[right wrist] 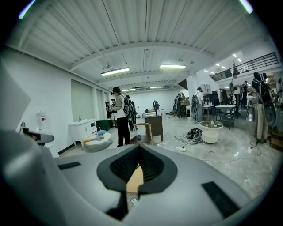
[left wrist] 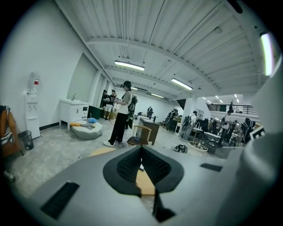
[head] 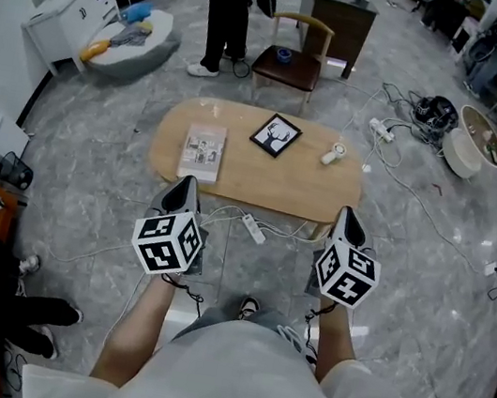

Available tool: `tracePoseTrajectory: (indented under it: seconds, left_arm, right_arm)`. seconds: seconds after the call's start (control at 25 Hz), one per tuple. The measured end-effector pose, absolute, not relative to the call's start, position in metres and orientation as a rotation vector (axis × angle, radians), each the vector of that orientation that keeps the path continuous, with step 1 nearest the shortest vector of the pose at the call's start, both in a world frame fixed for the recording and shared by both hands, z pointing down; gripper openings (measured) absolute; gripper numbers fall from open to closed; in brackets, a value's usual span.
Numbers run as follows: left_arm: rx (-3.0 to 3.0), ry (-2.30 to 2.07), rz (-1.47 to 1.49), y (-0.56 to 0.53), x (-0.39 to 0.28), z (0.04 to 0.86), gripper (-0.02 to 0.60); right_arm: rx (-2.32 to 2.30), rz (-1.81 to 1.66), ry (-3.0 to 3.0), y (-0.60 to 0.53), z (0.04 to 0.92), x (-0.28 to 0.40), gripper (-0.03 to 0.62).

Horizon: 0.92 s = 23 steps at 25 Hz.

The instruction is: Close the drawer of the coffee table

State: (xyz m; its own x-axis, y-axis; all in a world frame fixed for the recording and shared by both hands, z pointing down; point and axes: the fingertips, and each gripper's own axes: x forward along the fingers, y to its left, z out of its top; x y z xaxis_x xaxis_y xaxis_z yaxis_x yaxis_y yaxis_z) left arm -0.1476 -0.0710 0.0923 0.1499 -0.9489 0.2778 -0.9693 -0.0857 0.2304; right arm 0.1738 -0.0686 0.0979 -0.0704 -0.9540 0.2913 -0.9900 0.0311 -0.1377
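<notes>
Directly ahead, coffee table (head: 251,182): oval, pale wood, its drawer hidden from above, carrying a booklet (head: 202,152), framed picture (head: 276,135) and white gadget (head: 332,155). Power strip (head: 253,228) is lying by its near edge, chair (head: 292,58) standing beyond. You are holding left gripper (head: 186,184) and right gripper (head: 348,215) above that edge, both pinched closed, empty.

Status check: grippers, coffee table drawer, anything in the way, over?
Shut and empty: left gripper, right gripper. Oval light wooden coffee table: no drawer seen open. White power strip on floor at its near edge.
</notes>
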Motion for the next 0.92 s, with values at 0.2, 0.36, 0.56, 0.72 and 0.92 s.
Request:
tracePoseTrajectory:
  seconds: [0.2, 0.36, 0.56, 0.72, 0.92]
  left_arm:
    - [2.084, -1.824, 0.094, -0.070, -0.141, 0.095, -0.005]
    - [2.092, -1.816, 0.109, -0.072, -0.137, 0.096, -0.005]
    - [2.091, -1.807, 0.124, -0.077, -0.140, 0.098, -0.005]
    - [2.089, -1.802, 0.134, -0.077, -0.142, 0.102, -0.005]
    - [2.087, -1.803, 0.130, -0.079, -0.147, 0.101, -0.005]
  right_arm:
    - [2.053, 0.472, -2.150, -0.064, 0.100, 0.177, 0.000]
    - [2.049, 0.467, -2.148, -0.065, 0.100, 0.175, 0.000]
    - [2.054, 0.460, -2.127, -0.071, 0.098, 0.171, 0.000]
    - [2.052, 0.453, -2.130, -0.073, 0.097, 0.169, 0.000]
    - [2.045, 0.447, -2.145, -0.076, 0.095, 0.162, 0.000]
